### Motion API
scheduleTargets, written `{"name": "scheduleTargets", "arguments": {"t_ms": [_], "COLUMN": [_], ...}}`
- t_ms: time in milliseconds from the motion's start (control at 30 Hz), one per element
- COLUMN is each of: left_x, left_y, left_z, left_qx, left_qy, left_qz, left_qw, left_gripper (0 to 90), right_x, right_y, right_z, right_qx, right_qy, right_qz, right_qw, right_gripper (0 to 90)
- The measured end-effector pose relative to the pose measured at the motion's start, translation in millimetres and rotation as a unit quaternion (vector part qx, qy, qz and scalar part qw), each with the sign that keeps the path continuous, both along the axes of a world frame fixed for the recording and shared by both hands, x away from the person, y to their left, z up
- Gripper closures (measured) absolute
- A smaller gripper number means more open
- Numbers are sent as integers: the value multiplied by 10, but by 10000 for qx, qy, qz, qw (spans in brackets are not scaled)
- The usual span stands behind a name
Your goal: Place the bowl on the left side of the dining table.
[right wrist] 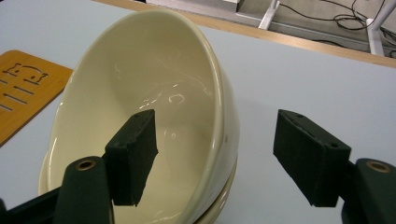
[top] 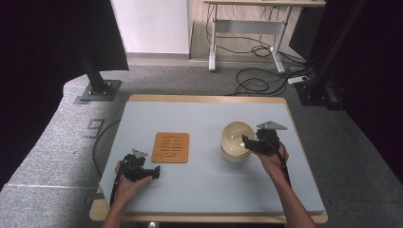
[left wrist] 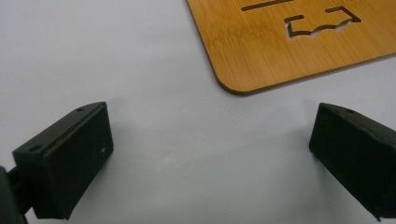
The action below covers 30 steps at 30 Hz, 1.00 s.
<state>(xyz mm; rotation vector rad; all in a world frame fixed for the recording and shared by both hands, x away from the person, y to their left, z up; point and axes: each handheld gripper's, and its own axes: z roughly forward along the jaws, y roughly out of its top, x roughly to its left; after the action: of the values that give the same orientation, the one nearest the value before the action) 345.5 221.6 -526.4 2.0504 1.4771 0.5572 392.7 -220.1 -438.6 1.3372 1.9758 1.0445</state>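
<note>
1. Cream-coloured ceramic bowl [top: 236, 140] stands on the right half of the blue-grey table [top: 204, 190], well apart from the bamboo trivet [top: 171, 147] that lies left of the middle.
2. In the right gripper view the bowl [right wrist: 154, 93] seems to be two bowls nested — a second rim shows under the first at the near edge — but I cannot tell this for sure.
3. Right gripper [top: 248, 143] comes to the bowl from its right side. Its jaws stand wide apart and straddle the rim: one jaw is inside the bowl, the other is outside the wall, and neither one presses the wall yet.
4. I judge this placing is for a pinch grip on the wall, because a smooth round bowl gives no other place to take it.
5. Left gripper [top: 153, 172] rests low over the table at the near left, just near the trivet's near corner. Its jaws are also apart, with nothing between them except bare table.
6. In the left gripper view the rounded corner of the trivet [left wrist: 280, 46] lies just beyond the jaws, not touching them — perhaps this hand waits to steady the trivet, though that is only my guess.
7. Trivet looks like the likely place for the bowl, since it is flat, free, and made to carry dishes.
</note>
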Motion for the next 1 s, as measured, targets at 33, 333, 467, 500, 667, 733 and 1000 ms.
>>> {"name": "scheduleTargets", "arguments": {"t_ms": [33,333,467,500,667,733,1000], "left_x": [0,1,1,1,1,1,1], "left_y": [0,-1,-1,-1,-1,0,0], "left_z": [0,-1,-1,-1,-1,0,0], "left_qx": [-1,-6,-5,-6,-5,-2,-1], "left_qy": [-1,-5,-4,-4,-4,0,1], "left_qz": [0,4,4,4,5,0,-1], "left_qw": [10000,10000,10000,10000,10000,10000,10000], "left_gripper": [0,0,0,0,0,0,0], "right_x": [5,51,65,69,93,108,135], "right_y": [3,33,43,49,70,80,94], "right_z": [-4,-40,-46,-50,-75,-88,-105], "right_qx": [-4,-73,-84,-87,-131,-148,-100], "right_qy": [-2,28,48,56,107,153,228], "right_qz": [-1,-42,-56,-59,-94,-108,-151], "right_qw": [10000,10000,9999,9999,9998,9997,9996], "right_gripper": [299,301,303,304,311,314,323]}}
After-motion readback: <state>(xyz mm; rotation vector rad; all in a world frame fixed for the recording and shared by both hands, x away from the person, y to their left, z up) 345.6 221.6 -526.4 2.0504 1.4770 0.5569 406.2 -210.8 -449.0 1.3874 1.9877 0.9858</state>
